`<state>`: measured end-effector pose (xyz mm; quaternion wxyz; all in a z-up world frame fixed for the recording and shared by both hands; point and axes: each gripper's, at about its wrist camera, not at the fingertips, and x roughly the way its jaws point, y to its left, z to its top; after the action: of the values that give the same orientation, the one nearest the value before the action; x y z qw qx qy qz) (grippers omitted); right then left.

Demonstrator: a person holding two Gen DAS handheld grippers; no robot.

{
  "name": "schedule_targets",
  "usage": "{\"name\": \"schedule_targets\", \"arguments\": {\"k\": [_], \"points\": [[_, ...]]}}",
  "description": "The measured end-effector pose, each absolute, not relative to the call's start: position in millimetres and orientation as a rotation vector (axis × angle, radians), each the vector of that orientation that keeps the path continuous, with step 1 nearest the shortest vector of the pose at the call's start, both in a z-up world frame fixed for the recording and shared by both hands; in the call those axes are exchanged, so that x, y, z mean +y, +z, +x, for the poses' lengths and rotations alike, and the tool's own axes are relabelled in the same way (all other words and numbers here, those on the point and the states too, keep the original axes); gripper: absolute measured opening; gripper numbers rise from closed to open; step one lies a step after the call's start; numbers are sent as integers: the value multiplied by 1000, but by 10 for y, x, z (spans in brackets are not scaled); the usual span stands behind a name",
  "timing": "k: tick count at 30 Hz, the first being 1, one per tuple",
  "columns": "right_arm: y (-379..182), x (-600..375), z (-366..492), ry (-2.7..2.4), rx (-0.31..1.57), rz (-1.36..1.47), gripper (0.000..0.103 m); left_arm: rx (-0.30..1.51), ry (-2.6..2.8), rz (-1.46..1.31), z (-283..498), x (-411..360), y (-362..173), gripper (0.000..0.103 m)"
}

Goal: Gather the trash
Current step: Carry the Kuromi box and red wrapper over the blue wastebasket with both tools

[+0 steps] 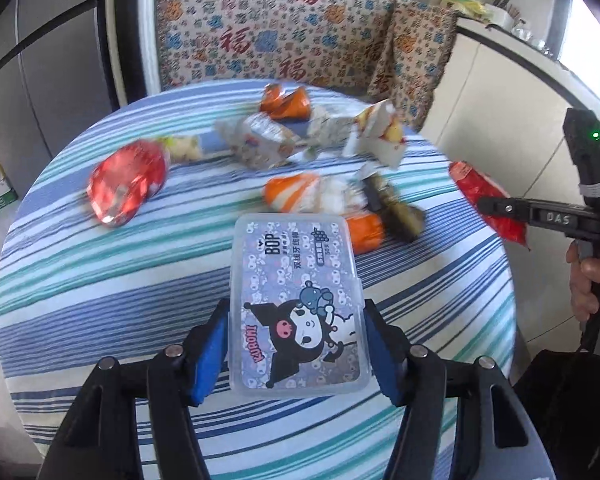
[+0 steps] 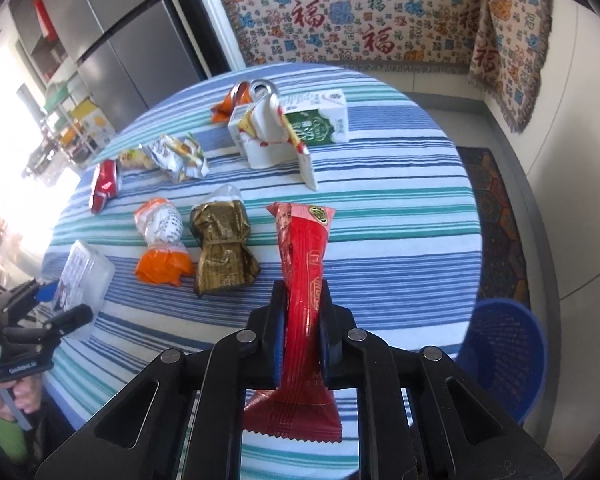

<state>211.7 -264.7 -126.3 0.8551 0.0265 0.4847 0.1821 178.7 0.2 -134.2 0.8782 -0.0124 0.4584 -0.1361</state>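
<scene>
My left gripper (image 1: pixel 296 312) is shut on a clear plastic box with a cartoon label (image 1: pixel 296 300), held above the striped round table (image 1: pixel 100 280). The box also shows in the right wrist view (image 2: pixel 84 276). My right gripper (image 2: pixel 302 300) is shut on a long red snack wrapper (image 2: pixel 304 264), held above the table; it also shows in the left wrist view (image 1: pixel 480 192). More trash lies on the table: a gold wrapper (image 2: pixel 222 248), an orange and white wrapper (image 2: pixel 162 240), a crushed red can (image 2: pixel 106 184), a silver wrapper (image 2: pixel 178 156) and cartons (image 2: pixel 276 136).
A blue mesh bin (image 2: pixel 504 360) stands on the floor to the right of the table. A patterned cloth-covered sofa (image 2: pixel 380 12) is behind the table. A grey fridge (image 2: pixel 112 32) stands at the back left.
</scene>
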Motion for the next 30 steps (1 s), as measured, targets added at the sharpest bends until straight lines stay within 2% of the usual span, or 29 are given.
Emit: {"name": "schedule_targets", "arguments": {"k": [8, 14, 23, 30], "points": [[-1143, -3483, 2030, 238, 996, 137, 12, 904, -503, 14, 1948, -1065, -1027, 64], [-1182, -4309, 1932, 86, 1011, 196, 12, 916, -653, 46, 2087, -2080, -1015, 64], [-1482, -5094, 1896, -33, 1025, 287, 12, 985, -713, 98, 2372, -3400, -1507, 64], [-1704, -5369, 1885, -41, 1049, 346, 12, 1037, -725, 113, 2490, -3861, -1943, 64]]}}
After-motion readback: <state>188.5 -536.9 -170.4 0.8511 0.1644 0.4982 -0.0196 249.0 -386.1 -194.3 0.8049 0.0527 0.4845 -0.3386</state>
